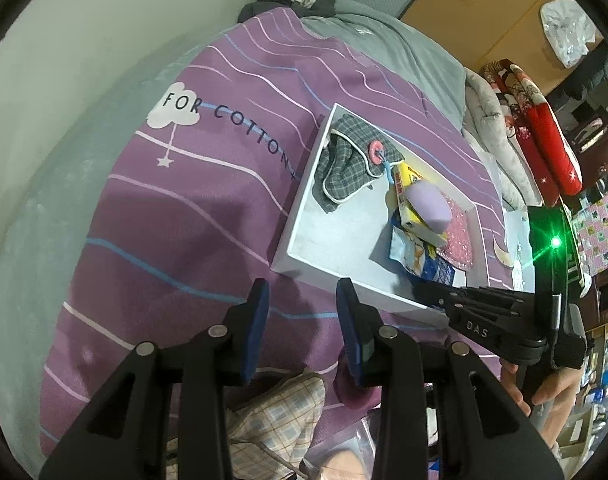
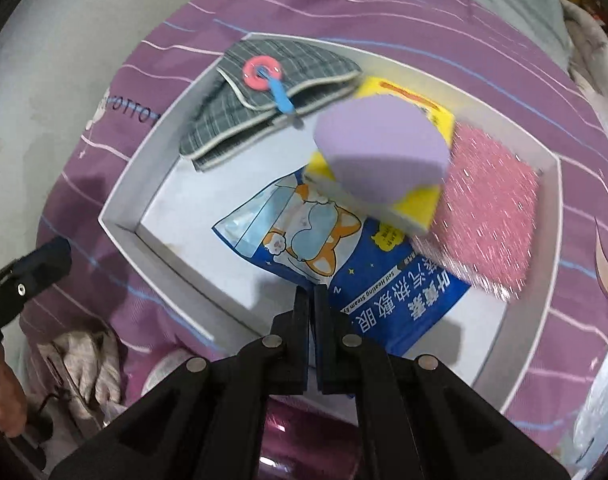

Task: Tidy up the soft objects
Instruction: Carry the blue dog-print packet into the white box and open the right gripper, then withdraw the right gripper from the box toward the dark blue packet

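Note:
A white tray [image 1: 300,216] [image 2: 116,220] lies on the purple bedcover. In it are a grey plaid pouch [image 1: 343,160] [image 2: 264,92] with a pink ring, a purple sponge [image 1: 429,204] [image 2: 379,152] on a yellow box [image 2: 419,208], a pink glitter piece [image 2: 491,212] and a blue eye-mask packet [image 1: 435,272] [image 2: 367,276]. My right gripper [image 2: 311,294] [image 1: 421,292] points down into the tray's near side, shut on the packet's edge. Short of the tray's near corner, my left gripper [image 1: 302,300] is open over the cover with nothing between its fingers.
The purple striped bedcover [image 1: 184,220] spreads to the left, with a pale wall beyond it. A pale checked cloth [image 1: 280,412] [image 2: 84,360] lies below the left gripper. Grey quilt [image 1: 383,40] and red bedding [image 1: 543,140] pile up behind the tray. A person's hand [image 1: 543,392] holds the right gripper.

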